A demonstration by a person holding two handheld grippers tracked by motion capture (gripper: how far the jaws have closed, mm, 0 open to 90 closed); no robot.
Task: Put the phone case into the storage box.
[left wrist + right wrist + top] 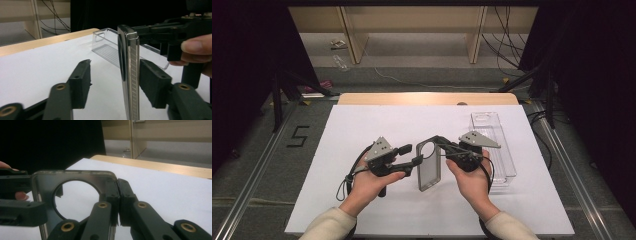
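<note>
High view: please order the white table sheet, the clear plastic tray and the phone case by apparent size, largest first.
1. white table sheet, by far the largest.
2. clear plastic tray, longer than the case.
3. phone case, smallest, held by the right gripper; it is lifted nearer the camera, so its real size may be smaller.

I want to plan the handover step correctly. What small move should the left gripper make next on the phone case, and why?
Probably close the left gripper on the phone case. In the left gripper view its jaws stand open on either side of the case's edge, one pad close beside it, the other apart. The right gripper is shut on the case's top edge, so it is held steady for a second grip.
</note>
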